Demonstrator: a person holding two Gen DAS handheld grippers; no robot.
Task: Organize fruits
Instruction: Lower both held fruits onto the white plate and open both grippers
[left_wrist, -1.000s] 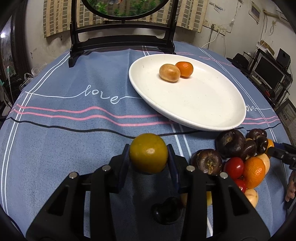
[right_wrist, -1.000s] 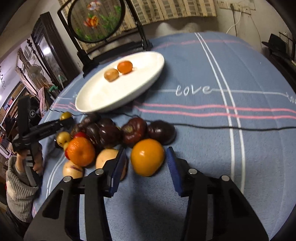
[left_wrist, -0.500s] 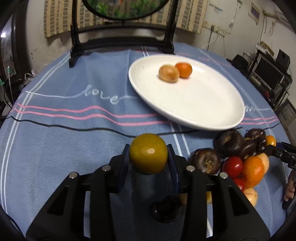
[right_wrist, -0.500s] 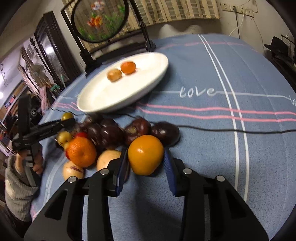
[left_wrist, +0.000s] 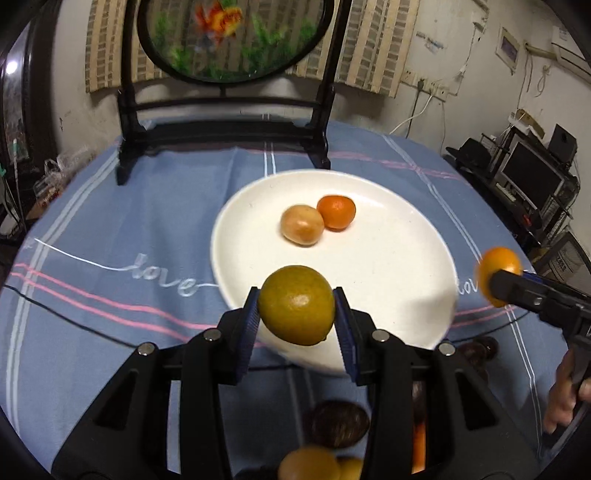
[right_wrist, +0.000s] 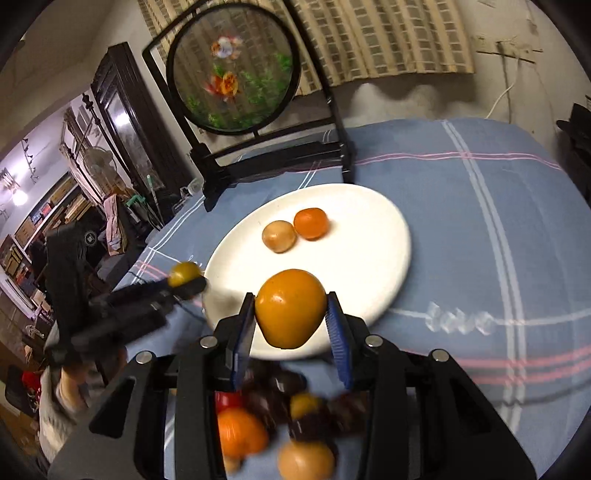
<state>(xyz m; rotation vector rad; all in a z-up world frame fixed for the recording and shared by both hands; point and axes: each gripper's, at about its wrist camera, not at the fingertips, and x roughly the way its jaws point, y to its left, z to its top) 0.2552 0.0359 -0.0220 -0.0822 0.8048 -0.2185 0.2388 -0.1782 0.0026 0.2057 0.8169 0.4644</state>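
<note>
My left gripper (left_wrist: 297, 321) is shut on a yellow-green citrus fruit (left_wrist: 296, 305), held in the air over the near rim of the white plate (left_wrist: 388, 266). My right gripper (right_wrist: 291, 325) is shut on an orange fruit (right_wrist: 290, 308), also raised above the plate's (right_wrist: 362, 266) near edge. On the plate lie a pale tan fruit (left_wrist: 301, 225) (right_wrist: 279, 236) and a small orange (left_wrist: 336, 212) (right_wrist: 311, 223), touching each other. Each gripper shows in the other's view: the right one at the right edge (left_wrist: 498, 282), the left one at the left (right_wrist: 184, 278).
A pile of dark purple, red, orange and tan fruits (right_wrist: 280, 424) lies on the blue cloth (left_wrist: 110, 221) below both grippers, blurred and partly hidden. A black stand with a round goldfish panel (left_wrist: 225, 122) rises behind the plate. A hand (left_wrist: 565, 398) holds the right gripper's handle.
The right gripper closed on the orange fruit and lifted it off the pile. Both grippers rose and moved forward with their fruits to the plate's near edge.
</note>
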